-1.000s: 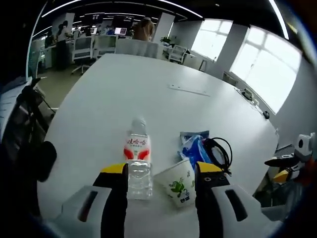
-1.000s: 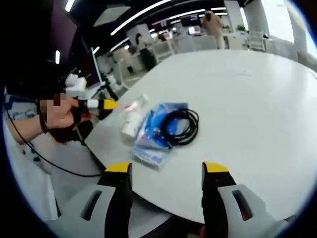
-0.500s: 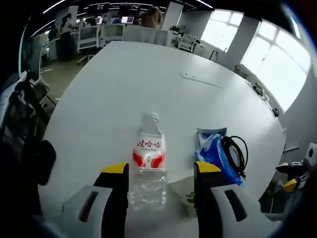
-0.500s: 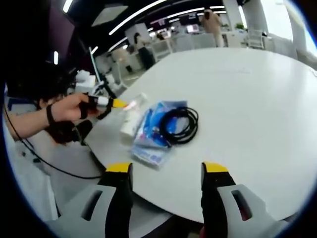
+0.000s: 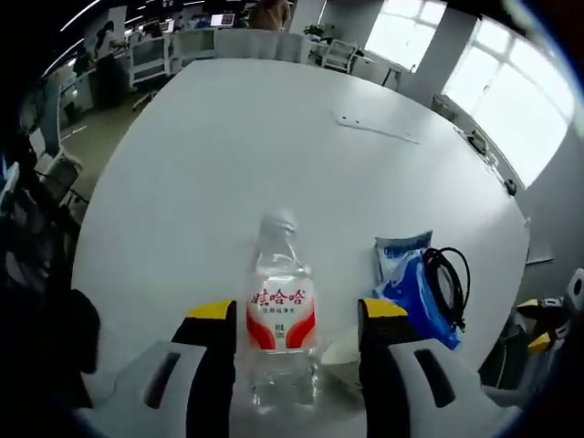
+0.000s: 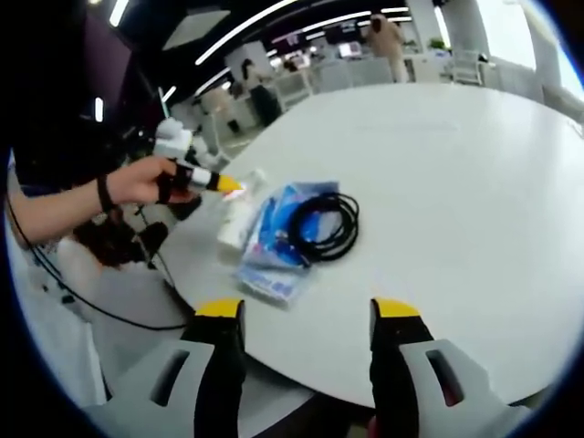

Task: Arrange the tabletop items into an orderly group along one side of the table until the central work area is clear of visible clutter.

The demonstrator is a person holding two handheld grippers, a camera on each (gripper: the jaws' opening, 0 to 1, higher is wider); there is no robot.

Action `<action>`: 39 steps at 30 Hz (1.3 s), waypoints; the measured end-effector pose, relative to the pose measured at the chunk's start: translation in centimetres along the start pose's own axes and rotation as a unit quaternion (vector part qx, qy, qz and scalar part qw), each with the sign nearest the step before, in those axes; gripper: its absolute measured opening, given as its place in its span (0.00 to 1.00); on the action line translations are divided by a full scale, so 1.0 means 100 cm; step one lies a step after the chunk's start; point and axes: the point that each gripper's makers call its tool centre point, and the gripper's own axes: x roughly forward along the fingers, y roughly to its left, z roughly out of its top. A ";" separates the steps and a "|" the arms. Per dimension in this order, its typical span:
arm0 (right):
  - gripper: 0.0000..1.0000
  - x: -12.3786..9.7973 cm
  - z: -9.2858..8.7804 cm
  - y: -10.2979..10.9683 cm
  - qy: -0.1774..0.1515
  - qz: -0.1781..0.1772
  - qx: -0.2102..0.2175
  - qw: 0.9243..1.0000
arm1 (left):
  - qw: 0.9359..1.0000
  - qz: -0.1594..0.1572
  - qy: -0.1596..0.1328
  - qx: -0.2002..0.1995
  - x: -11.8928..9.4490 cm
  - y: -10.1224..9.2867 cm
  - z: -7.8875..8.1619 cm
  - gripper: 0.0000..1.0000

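A clear water bottle (image 5: 281, 310) with a red and white label stands upright between the jaws of my left gripper (image 5: 297, 315), which is open around it without visibly touching. A white paper cup (image 5: 341, 353) peeks out low beside the right jaw. To the right lie blue packets (image 5: 408, 281) with a coiled black cable (image 5: 453, 277) on them. In the right gripper view, my right gripper (image 6: 307, 310) is open above the near table edge, short of the blue packets (image 6: 272, 239) and cable (image 6: 324, 223). The left gripper (image 6: 203, 177), in a hand, reaches the bottle (image 6: 237, 215).
The white table (image 5: 274, 155) stretches far ahead, with a thin flat white strip (image 5: 376, 130) near its far side. Office chairs (image 5: 155, 57) and desks stand beyond it. The other gripper (image 5: 546, 315) shows at the right table edge. The person's forearm (image 6: 55, 212) hangs off the table's left side.
My left gripper has moved forward, so the bottle now stands between its jaws and the cup is mostly hidden. The right gripper has barely moved.
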 end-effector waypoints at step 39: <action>0.49 -0.001 -0.009 -0.002 0.003 0.000 0.020 1.000 | 0.999 -0.005 0.052 0.014 0.023 0.008 -0.015 0.39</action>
